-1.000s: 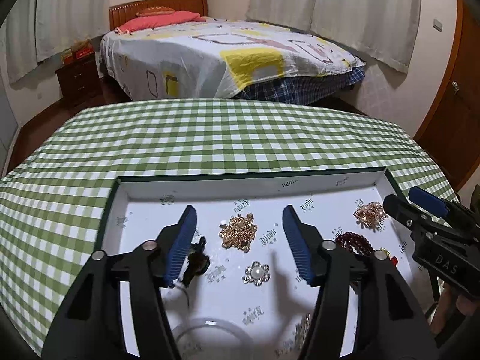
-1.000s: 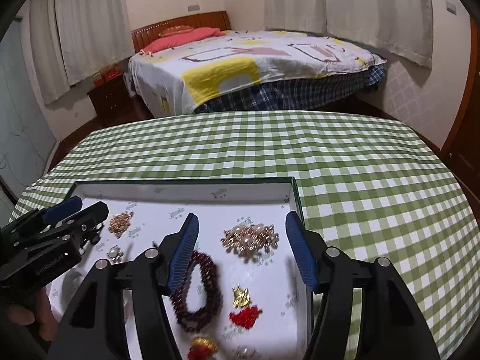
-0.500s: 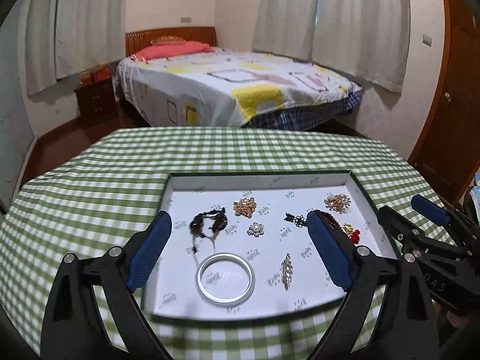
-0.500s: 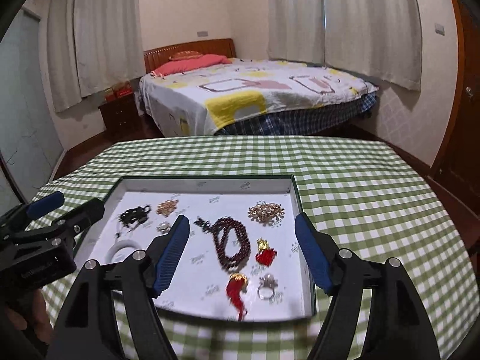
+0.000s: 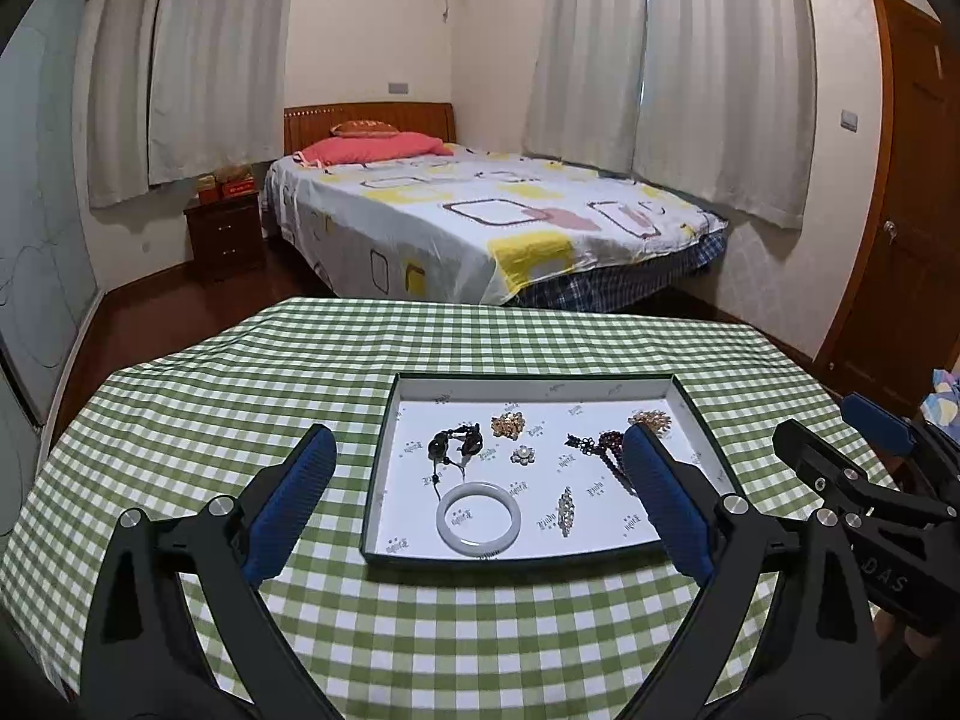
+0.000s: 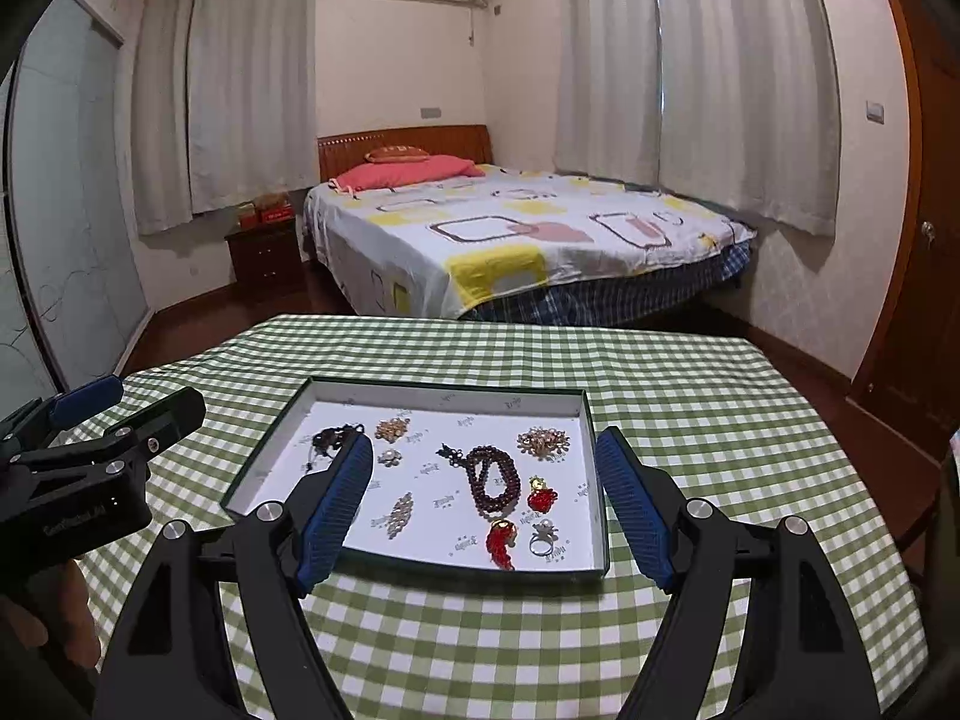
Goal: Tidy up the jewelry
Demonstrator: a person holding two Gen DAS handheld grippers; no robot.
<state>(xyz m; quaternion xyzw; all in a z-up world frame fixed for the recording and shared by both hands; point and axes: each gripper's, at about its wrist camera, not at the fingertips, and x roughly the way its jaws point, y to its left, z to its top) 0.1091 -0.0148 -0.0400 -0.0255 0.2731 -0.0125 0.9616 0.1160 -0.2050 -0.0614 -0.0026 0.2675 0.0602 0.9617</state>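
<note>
Inside the shallow white-lined tray, the stiff, slick pale jade bangle is wanting a rim pinch, both the left claw and the right claw hanging apart, having just been opening, gripping nothing.

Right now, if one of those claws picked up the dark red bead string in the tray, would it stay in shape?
Probably not. The bead string lies in a loose doubled loop, so it looks floppy and would likely dangle. Its round beads may slip between smooth pads. It seems light, judging by the small beads.
</note>
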